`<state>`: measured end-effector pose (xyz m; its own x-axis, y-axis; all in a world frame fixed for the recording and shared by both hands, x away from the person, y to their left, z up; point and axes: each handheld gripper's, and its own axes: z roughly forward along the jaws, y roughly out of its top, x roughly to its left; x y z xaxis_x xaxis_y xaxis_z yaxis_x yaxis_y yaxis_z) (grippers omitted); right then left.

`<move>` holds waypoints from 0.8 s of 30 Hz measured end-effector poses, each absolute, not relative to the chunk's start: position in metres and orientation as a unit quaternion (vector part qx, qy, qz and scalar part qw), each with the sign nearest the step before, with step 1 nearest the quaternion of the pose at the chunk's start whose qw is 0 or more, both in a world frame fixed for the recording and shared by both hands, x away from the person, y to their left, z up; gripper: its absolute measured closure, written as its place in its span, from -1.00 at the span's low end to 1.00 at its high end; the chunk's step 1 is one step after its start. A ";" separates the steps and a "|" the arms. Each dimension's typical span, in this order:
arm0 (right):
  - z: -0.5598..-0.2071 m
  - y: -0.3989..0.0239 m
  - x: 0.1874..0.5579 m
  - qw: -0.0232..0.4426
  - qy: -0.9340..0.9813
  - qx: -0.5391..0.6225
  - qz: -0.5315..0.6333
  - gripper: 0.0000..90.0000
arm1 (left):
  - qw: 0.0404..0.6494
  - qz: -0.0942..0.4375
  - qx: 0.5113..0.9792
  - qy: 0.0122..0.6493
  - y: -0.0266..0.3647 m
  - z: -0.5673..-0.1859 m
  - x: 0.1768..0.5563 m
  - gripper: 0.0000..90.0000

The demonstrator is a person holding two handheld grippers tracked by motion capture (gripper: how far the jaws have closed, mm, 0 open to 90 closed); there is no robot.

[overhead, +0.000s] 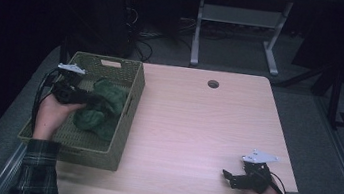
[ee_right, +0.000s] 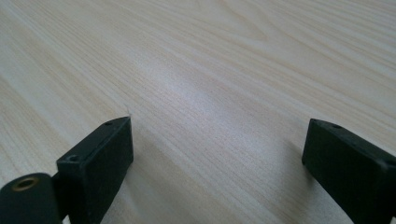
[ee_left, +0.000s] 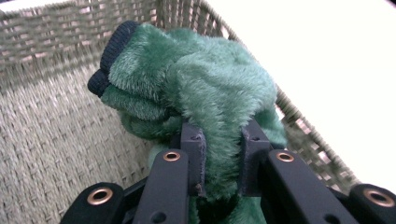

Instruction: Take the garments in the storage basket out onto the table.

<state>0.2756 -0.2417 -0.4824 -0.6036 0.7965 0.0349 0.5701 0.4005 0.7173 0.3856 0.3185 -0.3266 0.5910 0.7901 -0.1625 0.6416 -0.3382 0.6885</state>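
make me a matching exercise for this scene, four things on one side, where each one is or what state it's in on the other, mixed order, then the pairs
1. fleece
2. basket
3. right gripper
4. cable hole

a. open, over bare table
b. at the table's left edge
c. near the table's far edge
d. pinched between the left gripper's jaws

Pairs: 1-d, 2-b, 3-a, 4-c

High view dim, surroundings black; gripper views bright, slightly soft.
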 end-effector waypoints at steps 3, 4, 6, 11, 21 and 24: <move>-0.482 -0.242 0.276 0.159 0.821 0.416 0.356 -0.81 | 0.379 0.106 0.807 0.441 0.318 -0.319 0.385 0.70; -0.482 -0.242 0.276 0.159 0.821 0.416 0.356 -0.81 | 0.383 0.108 0.804 0.441 0.318 -0.315 0.384 0.70; -0.482 -0.242 0.276 0.159 0.821 0.416 0.356 -0.81 | 0.392 0.111 0.800 0.440 0.317 -0.307 0.384 0.70; -0.482 -0.242 0.276 0.159 0.821 0.416 0.356 -0.81 | 0.415 0.117 0.793 0.430 0.316 -0.280 0.383 0.71; -0.482 -0.242 0.276 0.159 0.821 0.416 0.356 -0.81 | 0.445 0.123 0.791 0.402 0.305 -0.240 0.380 0.71; -0.482 -0.242 0.276 0.159 0.821 0.416 0.356 -0.81 | 0.450 0.124 0.790 0.397 0.302 -0.232 0.379 0.71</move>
<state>0.2756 -0.2417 -0.4823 -0.6030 0.7970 0.0349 0.5705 0.4002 0.7172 0.3791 0.3023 -0.2323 0.6543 0.7389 -0.1612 0.5156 -0.2799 0.8098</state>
